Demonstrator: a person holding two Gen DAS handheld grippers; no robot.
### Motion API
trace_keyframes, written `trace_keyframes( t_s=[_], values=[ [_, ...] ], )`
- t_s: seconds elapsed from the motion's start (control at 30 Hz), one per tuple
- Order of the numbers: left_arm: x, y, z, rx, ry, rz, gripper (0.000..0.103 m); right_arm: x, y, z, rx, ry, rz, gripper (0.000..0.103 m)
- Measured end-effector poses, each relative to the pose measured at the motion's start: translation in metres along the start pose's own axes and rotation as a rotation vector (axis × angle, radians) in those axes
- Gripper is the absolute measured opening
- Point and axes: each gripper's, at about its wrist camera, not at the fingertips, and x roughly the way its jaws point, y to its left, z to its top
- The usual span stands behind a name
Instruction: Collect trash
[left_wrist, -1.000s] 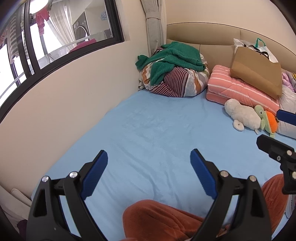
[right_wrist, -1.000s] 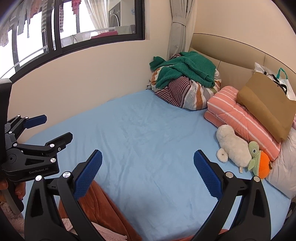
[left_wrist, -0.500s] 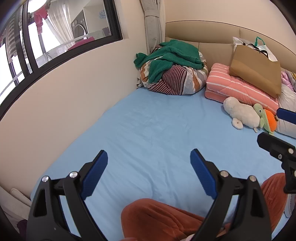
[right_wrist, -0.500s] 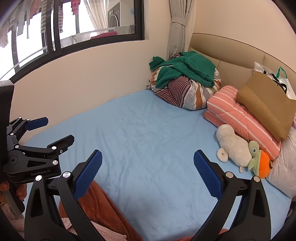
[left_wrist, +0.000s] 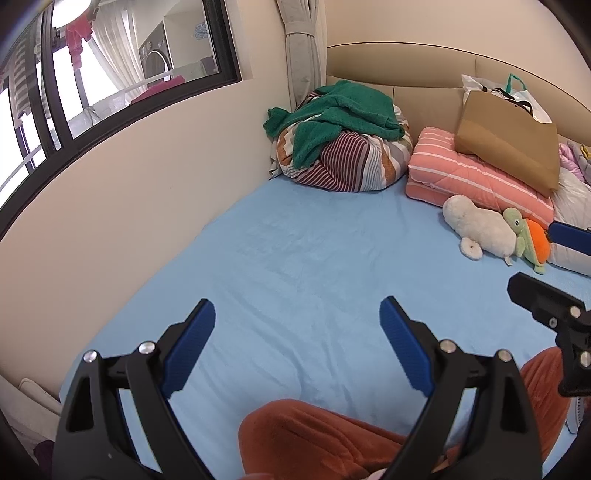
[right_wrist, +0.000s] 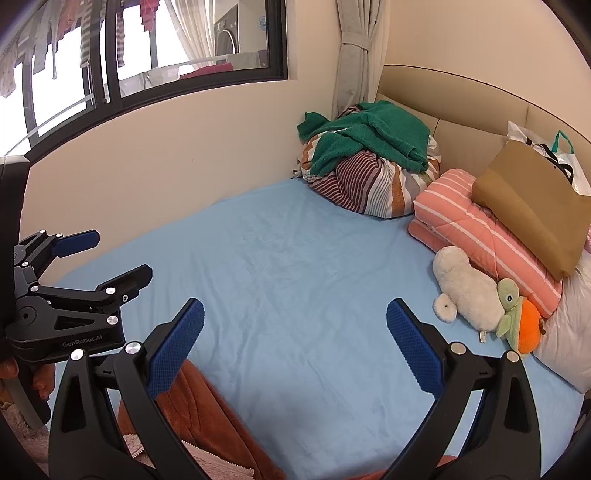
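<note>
My left gripper (left_wrist: 297, 317) is open and empty, held over the near part of a bed with a light blue sheet (left_wrist: 314, 266). My right gripper (right_wrist: 295, 317) is open and empty too, over the same sheet (right_wrist: 295, 266). Each gripper shows at the edge of the other's view: the right gripper (left_wrist: 546, 266) at the right, the left gripper (right_wrist: 110, 254) at the left. A brown paper bag (left_wrist: 509, 140) with a white plastic bag (left_wrist: 495, 86) behind it leans on the headboard. No loose trash shows on the sheet.
A striped bundle under a green towel (left_wrist: 343, 114) fills the far corner. A folded pink striped quilt (left_wrist: 472, 181), a white plush (left_wrist: 480, 229) and a green and orange plush (left_wrist: 532, 240) lie at the right. A rust-coloured garment (left_wrist: 314, 435) lies below the grippers. The wall and window are at the left.
Both views have shifted slightly; the far objects sit a little higher in the left wrist view. Both grippers stay open and empty.
</note>
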Motion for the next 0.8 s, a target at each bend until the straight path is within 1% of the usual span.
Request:
trace_keyframes(
  t_s=[0.8],
  values=[
    [-0.0011, -0.0048, -0.0001, -0.002, 0.0, -0.01, 0.09, 0.0007, -0.0022, -0.0016, 0.005, -0.002, -0.002, 0.096]
  ],
)
